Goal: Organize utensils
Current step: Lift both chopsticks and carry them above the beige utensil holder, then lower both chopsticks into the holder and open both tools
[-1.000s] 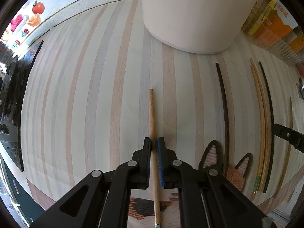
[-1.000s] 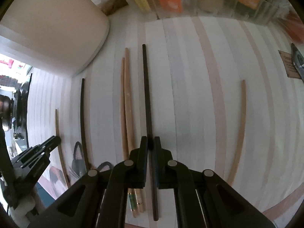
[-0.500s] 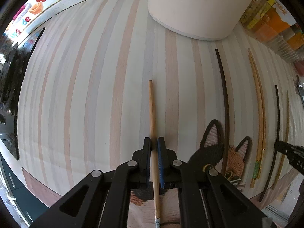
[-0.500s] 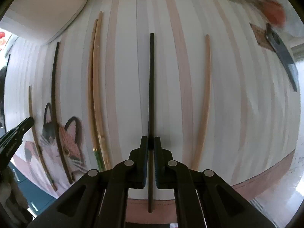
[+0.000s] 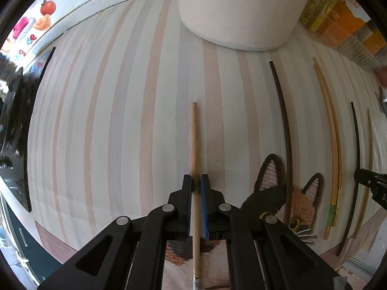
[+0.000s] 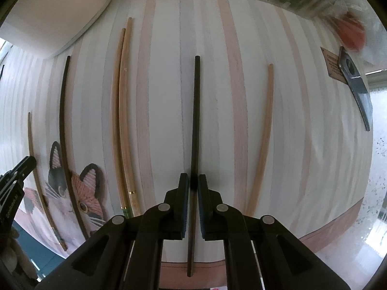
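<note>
My left gripper [image 5: 196, 181] is shut on a light wooden chopstick [image 5: 194, 140] and holds it over the striped mat [image 5: 108, 133]. My right gripper [image 6: 193, 181] is shut on a black chopstick [image 6: 196, 111], pointing away from me. On the mat lie a dark brown chopstick [image 6: 63, 111], a pair of bamboo chopsticks [image 6: 122, 111] and a single tan chopstick [image 6: 264, 135]. In the left wrist view the dark brown one [image 5: 283, 111] and the bamboo pair [image 5: 330, 125] lie to the right. The right gripper's tip [image 5: 370, 183] shows at the far right edge.
A large white round container [image 5: 241, 9] stands at the back of the mat. Clear boxes with orange and yellow packets [image 5: 348, 24] line the back right. A cat picture [image 6: 75, 193] is on the mat's near edge. A dark knife-like tool [image 6: 358, 87] lies at the right.
Both grippers have lifted and pulled back with their chopsticks. The black chopstick has moved right, away from the bamboo pair, toward the tan chopstick.
</note>
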`<act>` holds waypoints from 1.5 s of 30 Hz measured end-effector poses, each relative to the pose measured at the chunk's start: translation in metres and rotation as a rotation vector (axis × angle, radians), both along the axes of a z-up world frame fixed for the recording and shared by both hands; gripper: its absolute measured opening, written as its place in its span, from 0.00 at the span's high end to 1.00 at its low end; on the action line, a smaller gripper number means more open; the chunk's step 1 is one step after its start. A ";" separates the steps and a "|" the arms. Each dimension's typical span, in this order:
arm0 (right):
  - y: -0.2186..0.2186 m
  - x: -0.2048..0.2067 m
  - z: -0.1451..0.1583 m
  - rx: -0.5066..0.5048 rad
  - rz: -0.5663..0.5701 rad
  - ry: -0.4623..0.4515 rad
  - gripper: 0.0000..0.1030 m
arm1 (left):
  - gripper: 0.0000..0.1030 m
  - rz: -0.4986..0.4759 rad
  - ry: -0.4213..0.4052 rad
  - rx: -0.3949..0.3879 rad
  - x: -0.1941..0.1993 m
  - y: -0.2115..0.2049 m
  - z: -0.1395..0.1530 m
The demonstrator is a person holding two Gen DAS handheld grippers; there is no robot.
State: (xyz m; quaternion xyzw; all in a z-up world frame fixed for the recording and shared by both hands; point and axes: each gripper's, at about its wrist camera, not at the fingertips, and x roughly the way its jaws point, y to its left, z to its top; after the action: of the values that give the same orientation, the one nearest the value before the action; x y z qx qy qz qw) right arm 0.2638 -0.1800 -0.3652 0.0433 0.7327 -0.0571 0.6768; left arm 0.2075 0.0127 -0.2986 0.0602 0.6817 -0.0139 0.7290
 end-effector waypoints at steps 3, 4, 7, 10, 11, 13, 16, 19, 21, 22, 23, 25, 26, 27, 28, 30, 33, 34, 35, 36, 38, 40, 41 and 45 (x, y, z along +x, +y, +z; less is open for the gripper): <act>-0.002 -0.023 0.002 0.024 -0.019 -0.050 0.94 | 0.96 -0.015 -0.008 -0.013 -0.001 -0.005 0.003; -0.017 -0.036 0.008 0.034 -0.028 -0.059 0.94 | 0.96 -0.022 -0.025 -0.014 -0.003 -0.008 0.010; -0.022 -0.050 0.023 0.081 -0.053 -0.122 0.94 | 0.96 -0.035 -0.079 -0.045 -0.010 -0.014 0.034; -0.024 -0.059 0.045 0.116 -0.067 -0.187 0.94 | 0.96 -0.061 -0.154 -0.057 -0.015 -0.023 0.064; -0.024 -0.061 0.051 0.118 -0.068 -0.206 0.94 | 0.96 -0.064 -0.178 -0.064 -0.016 -0.026 0.074; -0.025 -0.066 0.065 0.132 -0.071 -0.247 0.94 | 0.96 -0.077 -0.232 -0.069 -0.017 -0.030 0.095; -0.025 -0.072 0.089 0.141 -0.069 -0.316 0.95 | 0.96 -0.088 -0.301 -0.082 -0.018 -0.035 0.122; -0.024 -0.077 0.118 0.138 -0.053 -0.401 0.95 | 0.96 -0.093 -0.360 -0.108 -0.014 -0.038 0.149; -0.026 -0.072 0.137 0.140 -0.045 -0.450 0.95 | 0.96 -0.092 -0.396 -0.132 -0.009 -0.036 0.167; -0.026 -0.072 0.147 0.146 -0.048 -0.480 0.95 | 0.96 -0.089 -0.418 -0.149 -0.008 -0.035 0.178; -0.027 -0.067 0.159 0.151 -0.045 -0.503 0.95 | 0.96 -0.086 -0.439 -0.166 -0.009 -0.034 0.187; -0.028 -0.061 0.190 0.160 -0.043 -0.575 0.95 | 0.96 -0.080 -0.494 -0.214 0.000 -0.032 0.214; -0.028 -0.061 0.204 0.165 -0.041 -0.605 0.95 | 0.96 -0.078 -0.516 -0.236 0.001 -0.029 0.227; -0.028 -0.058 0.223 0.173 -0.039 -0.648 0.95 | 0.96 -0.072 -0.541 -0.267 0.006 -0.029 0.242; -0.026 -0.053 0.241 0.181 -0.034 -0.689 0.95 | 0.96 -0.070 -0.562 -0.295 0.011 -0.028 0.257; -0.022 -0.040 0.270 0.204 -0.027 -0.758 0.95 | 0.96 -0.066 -0.610 -0.337 0.024 -0.029 0.287; -0.015 -0.018 0.315 0.234 -0.009 -0.862 0.95 | 0.96 -0.068 -0.699 -0.364 0.055 -0.024 0.331; -0.012 -0.010 0.327 0.228 0.003 -0.891 0.95 | 0.96 -0.066 -0.719 -0.361 0.064 -0.022 0.339; -0.008 0.000 0.338 0.223 0.011 -0.919 0.95 | 0.96 -0.062 -0.741 -0.360 0.072 -0.023 0.349; -0.004 0.011 0.347 0.225 0.008 -0.947 0.95 | 0.96 -0.058 -0.763 -0.355 0.082 -0.022 0.357; 0.003 0.034 0.361 0.223 0.012 -0.987 0.95 | 0.96 -0.052 -0.799 -0.334 0.102 -0.019 0.368; 0.011 0.053 0.367 0.223 0.023 -1.007 0.95 | 0.96 -0.040 -0.811 -0.326 0.123 -0.016 0.370; 0.016 0.064 0.368 0.222 0.021 -1.020 0.95 | 0.96 -0.039 -0.808 -0.319 0.133 -0.015 0.368; 0.035 0.100 0.359 0.233 0.031 -1.029 0.95 | 0.96 -0.014 -0.763 -0.300 0.171 -0.007 0.346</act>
State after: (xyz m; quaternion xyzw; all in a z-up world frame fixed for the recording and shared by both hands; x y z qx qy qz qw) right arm 0.3643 -0.1455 -0.0058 0.1299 0.3075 0.0634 0.9405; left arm 0.3780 0.0053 0.0473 -0.0414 0.3523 -0.0948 0.9301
